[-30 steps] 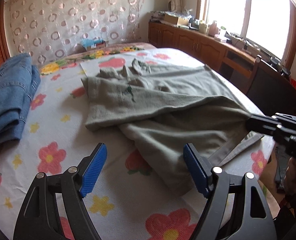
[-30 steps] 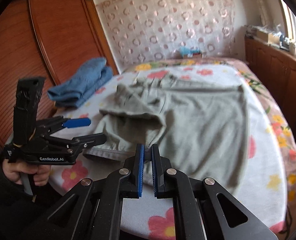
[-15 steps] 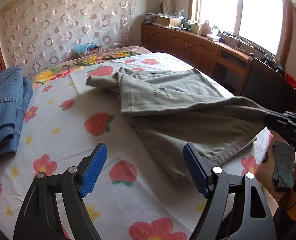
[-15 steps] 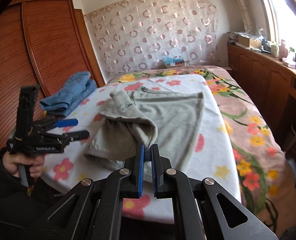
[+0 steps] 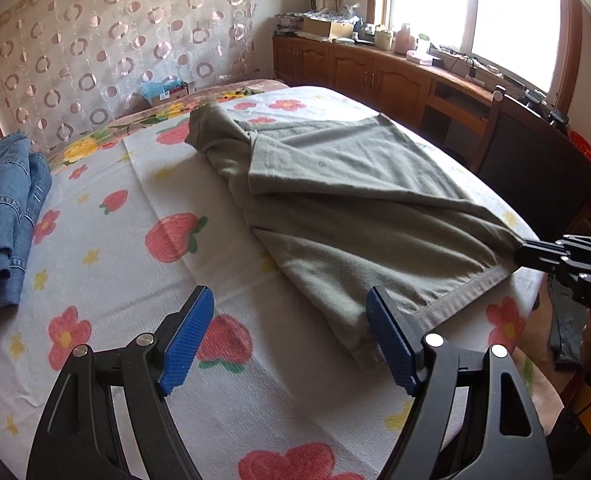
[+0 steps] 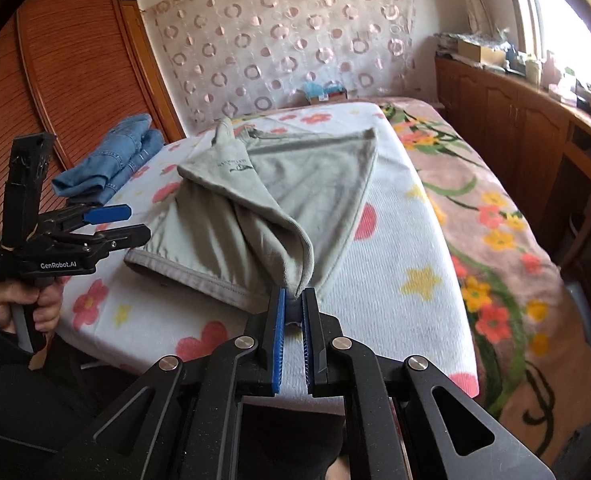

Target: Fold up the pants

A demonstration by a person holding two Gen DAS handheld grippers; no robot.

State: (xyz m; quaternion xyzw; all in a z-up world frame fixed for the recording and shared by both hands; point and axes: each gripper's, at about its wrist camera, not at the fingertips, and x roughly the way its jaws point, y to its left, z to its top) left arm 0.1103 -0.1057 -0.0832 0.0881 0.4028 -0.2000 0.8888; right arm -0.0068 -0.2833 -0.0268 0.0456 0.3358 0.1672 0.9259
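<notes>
Grey-green pants lie on the flowered bedspread, partly folded over themselves, waist toward the far end. My right gripper is shut on a hem corner of the pants and holds it lifted and stretched off the bed's near edge; it also shows at the right of the left wrist view. My left gripper is open and empty, just above the bed, its right pad beside the near hem; it also shows in the right wrist view.
Folded blue jeans lie at the bed's left side. A wooden wardrobe stands behind them. Wooden cabinets with clutter run under the window on the right. A dark chair stands by the bed's right edge.
My right gripper has pulled the hem corner toward the near edge, dragging the pants across the bed and stretching them flatter. My left gripper stayed open and moved along with them.
</notes>
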